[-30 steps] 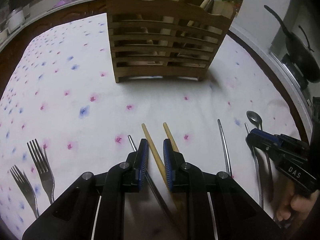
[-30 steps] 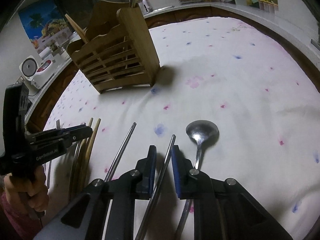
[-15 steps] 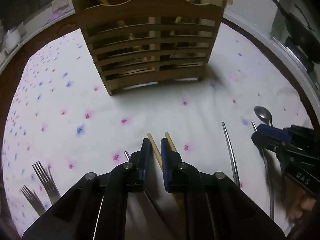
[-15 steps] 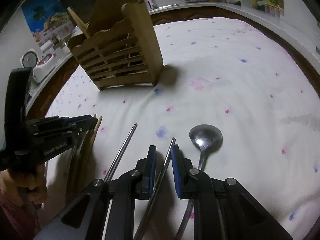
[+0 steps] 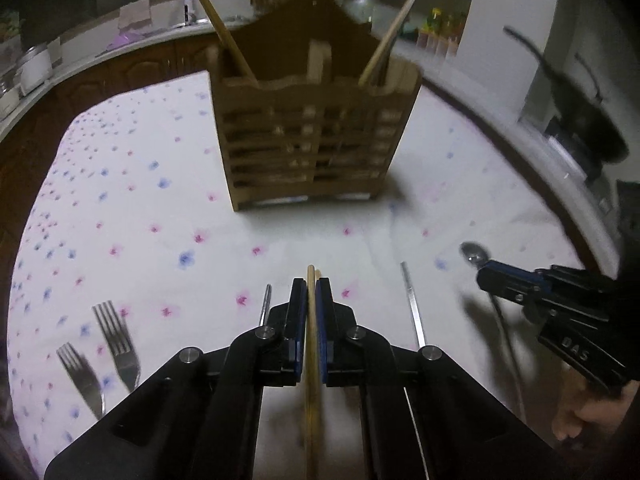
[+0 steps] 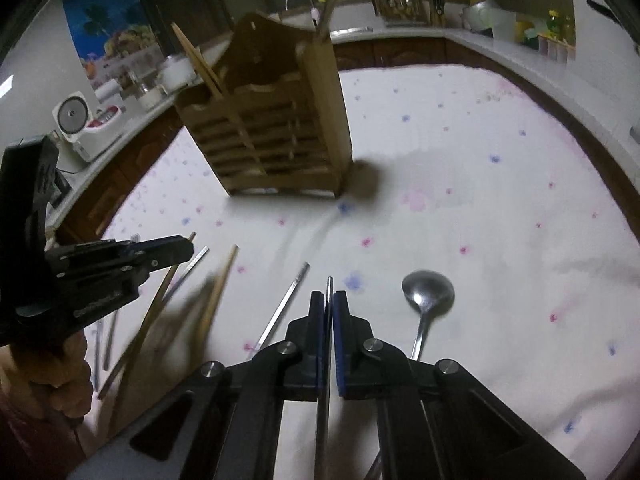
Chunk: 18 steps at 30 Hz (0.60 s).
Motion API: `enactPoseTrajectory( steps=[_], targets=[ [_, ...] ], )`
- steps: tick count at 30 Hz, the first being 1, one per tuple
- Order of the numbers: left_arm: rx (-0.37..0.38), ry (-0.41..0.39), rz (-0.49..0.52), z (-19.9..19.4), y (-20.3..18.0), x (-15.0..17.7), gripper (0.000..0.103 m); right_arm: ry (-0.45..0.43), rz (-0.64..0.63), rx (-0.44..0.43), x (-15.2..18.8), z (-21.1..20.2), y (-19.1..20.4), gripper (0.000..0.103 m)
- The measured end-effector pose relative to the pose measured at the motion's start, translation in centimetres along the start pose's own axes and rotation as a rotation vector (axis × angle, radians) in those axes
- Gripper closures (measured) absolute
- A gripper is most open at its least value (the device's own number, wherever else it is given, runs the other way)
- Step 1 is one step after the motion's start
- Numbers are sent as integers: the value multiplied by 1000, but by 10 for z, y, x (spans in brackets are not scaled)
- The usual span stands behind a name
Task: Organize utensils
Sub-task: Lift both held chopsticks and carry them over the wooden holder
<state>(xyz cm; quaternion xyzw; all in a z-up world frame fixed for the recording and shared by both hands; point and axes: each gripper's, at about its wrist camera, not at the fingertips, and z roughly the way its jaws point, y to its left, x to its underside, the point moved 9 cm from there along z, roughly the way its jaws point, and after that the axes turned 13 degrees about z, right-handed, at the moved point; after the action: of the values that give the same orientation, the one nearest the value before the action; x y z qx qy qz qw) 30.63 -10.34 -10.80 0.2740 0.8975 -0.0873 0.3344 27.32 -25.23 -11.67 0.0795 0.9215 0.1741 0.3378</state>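
My left gripper [image 5: 311, 292] is shut on a wooden chopstick [image 5: 311, 360] and holds it above the floral cloth. My right gripper [image 6: 329, 304] is shut on a metal chopstick [image 6: 326, 380], also lifted. A wooden slatted utensil holder [image 5: 312, 140] stands ahead in the left wrist view and at the back left in the right wrist view [image 6: 276, 136], with wooden chopsticks [image 5: 216, 20] standing in it. A spoon [image 6: 426, 300] lies right of my right gripper. Another wooden chopstick [image 6: 218, 300] and a metal chopstick [image 6: 284, 304] lie on the cloth.
Two forks [image 5: 100, 356] lie at the left on the cloth. More metal chopsticks [image 5: 412, 304] lie beside my left gripper. A counter with a rice cooker [image 6: 84, 124] and jars runs behind the table. A dark pan [image 5: 580, 120] sits at the right.
Both grippers have closed on their chopsticks and risen off the cloth. The holder now looks more upright and farther below the left gripper's view.
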Motion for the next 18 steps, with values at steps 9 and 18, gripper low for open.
enactPoseTrajectory(
  steps=[9, 18],
  targets=[
    [4, -123, 2, -65, -7, -13, 99, -97, -8, -56, -22, -43, 22, 99],
    [-8, -267, -15, -126, -3, -25, 99, -229, -37, -117, -45, -98, 52, 99]
  ],
)
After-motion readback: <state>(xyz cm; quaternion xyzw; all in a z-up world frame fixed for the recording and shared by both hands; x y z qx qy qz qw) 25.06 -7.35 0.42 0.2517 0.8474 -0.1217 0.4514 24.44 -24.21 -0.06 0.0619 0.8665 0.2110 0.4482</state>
